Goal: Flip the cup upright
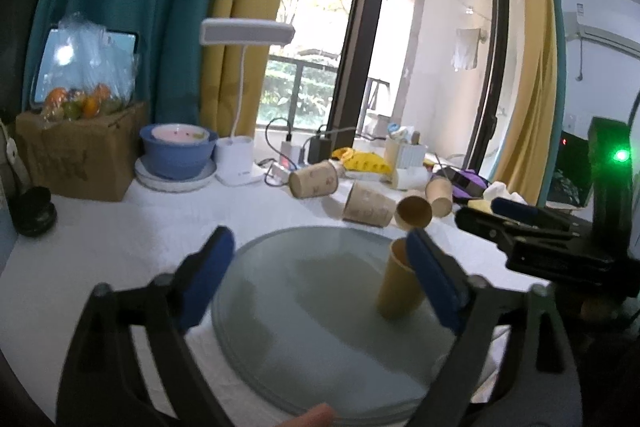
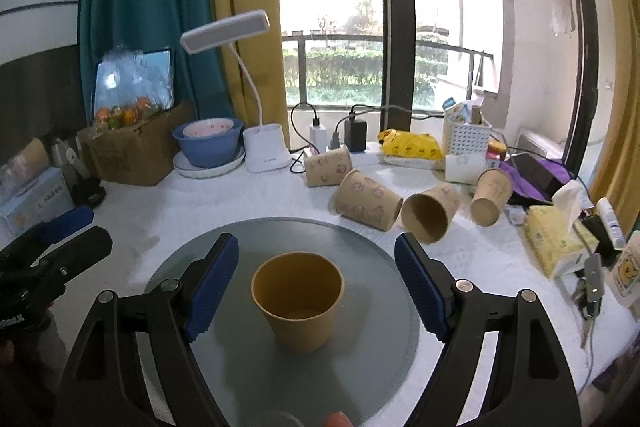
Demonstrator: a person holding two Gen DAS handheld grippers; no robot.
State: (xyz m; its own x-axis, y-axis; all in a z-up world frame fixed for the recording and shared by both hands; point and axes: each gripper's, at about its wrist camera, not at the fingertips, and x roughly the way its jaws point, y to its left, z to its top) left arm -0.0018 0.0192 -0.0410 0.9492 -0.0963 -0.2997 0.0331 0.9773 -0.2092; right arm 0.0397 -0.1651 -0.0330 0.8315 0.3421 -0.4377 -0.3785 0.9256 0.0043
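Note:
A plain brown paper cup (image 2: 298,301) stands upright, mouth up, on the round glass disc (image 2: 372,367). My right gripper (image 2: 316,285) is open with its blue pads either side of the cup, not touching it. In the left wrist view the same cup (image 1: 396,283) stands on the disc (image 1: 304,307), just behind the right pad of my open, empty left gripper (image 1: 320,275). The right gripper (image 1: 520,227) shows at the right edge there. Several printed paper cups (image 2: 370,199) lie on their sides beyond the disc.
White cloth covers the table. At the back stand a blue bowl on plates (image 2: 208,143), a white desk lamp (image 2: 266,147), a cardboard box with fruit (image 2: 132,147), chargers and a white basket (image 2: 466,139). A tissue box (image 2: 556,239) and keys lie at right.

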